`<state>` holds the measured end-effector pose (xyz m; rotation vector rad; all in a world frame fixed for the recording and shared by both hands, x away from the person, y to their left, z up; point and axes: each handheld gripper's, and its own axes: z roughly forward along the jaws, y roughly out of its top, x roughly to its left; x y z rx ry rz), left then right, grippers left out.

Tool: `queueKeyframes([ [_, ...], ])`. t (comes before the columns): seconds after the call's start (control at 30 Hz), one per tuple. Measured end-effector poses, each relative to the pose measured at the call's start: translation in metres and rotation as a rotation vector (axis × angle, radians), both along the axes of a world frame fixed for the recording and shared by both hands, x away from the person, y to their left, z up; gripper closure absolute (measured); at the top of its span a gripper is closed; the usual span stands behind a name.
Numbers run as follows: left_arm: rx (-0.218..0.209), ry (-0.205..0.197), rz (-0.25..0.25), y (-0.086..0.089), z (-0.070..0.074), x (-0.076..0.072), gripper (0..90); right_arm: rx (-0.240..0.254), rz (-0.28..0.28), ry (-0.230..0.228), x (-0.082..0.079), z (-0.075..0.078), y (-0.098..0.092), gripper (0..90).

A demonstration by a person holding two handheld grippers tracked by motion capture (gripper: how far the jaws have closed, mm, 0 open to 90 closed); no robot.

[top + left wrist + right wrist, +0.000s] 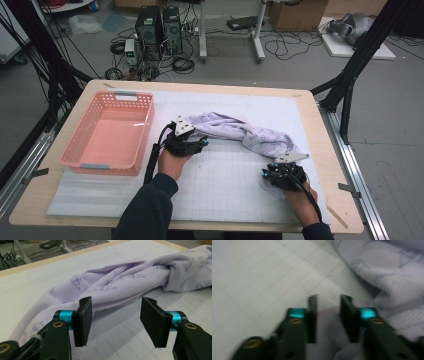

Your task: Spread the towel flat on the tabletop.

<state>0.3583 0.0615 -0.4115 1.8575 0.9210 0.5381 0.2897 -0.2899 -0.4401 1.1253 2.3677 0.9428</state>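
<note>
On the white mat (225,180), left gripper (115,315) gapes beside the cloth (120,282); right gripper (328,312) narrowed, seemingly over its edge

The right gripper (328,312) rises from the bottom edge, its two black jaws parallel with a narrow gap between them. A teal fitting sits behind each jaw. The lilac cloth (387,272), printed with faint blue figures, lies bunched beyond and to the right of the gripper. A thin cloth edge with a pinkish hem line runs across the gap between the jaws; whether the pads press on it cannot be told. The gridded white mat (262,272) spreads to the left of the gripper. The frame is motion-blurred.
</note>
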Motion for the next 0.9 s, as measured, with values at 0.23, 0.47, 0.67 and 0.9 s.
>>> queueKeyframes([
  [0.23,0.004,0.013,0.007,0.012,-0.005,-0.017,45.0,0.042,0.027,0.033,-0.013,0.0,0.009,89.5],
  [0.47,-0.011,0.019,0.022,0.025,-0.01,-0.038,45.5,0.028,0.11,-0.041,-0.04,0.008,0.029,79.3],
  [0.67,-0.01,0.018,0.016,0.028,-0.01,-0.045,45.4,-0.087,-0.197,-0.033,-0.018,0.01,0.014,58.2],
  [0.9,-0.011,0.019,0.019,0.03,-0.011,-0.045,45.4,0.006,-0.189,0.077,-0.009,0.004,0.007,87.0],
])
